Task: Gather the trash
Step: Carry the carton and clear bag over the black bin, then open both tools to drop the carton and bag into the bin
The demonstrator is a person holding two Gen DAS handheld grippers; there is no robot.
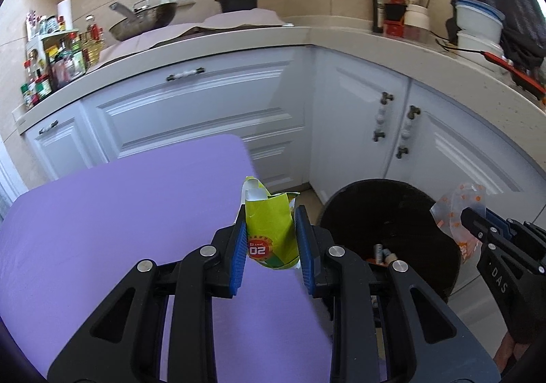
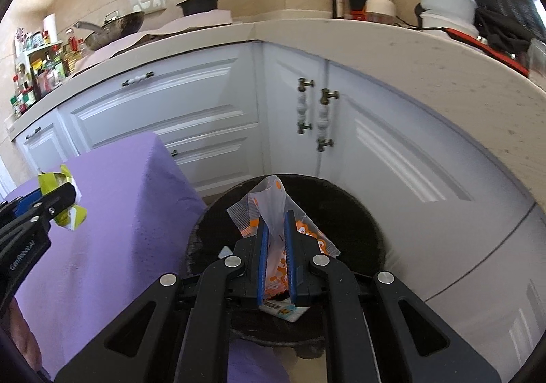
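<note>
- Trash sits in both our tools: a crumpled yellow-green wrapper [image 1: 271, 233] in the left gripper [image 1: 272, 229] and a clear orange-printed plastic bag [image 2: 273, 209] in the right gripper [image 2: 274, 236].
- We see the left tool's blue pads [image 1: 240, 246] pinching the wrapper, held above the edge of the purple tablecloth [image 1: 119, 229].
- Our right tool's jaws are pressed nearly together on the thin bag, which we hold right over the mouth of the black trash bin [image 2: 358, 212].
- Inside the bin we make out a few small items [image 1: 384, 251], too small to name.
- Behind the bin stand white cabinet doors [image 2: 375, 144] under a pale countertop [image 1: 341, 38].
</note>
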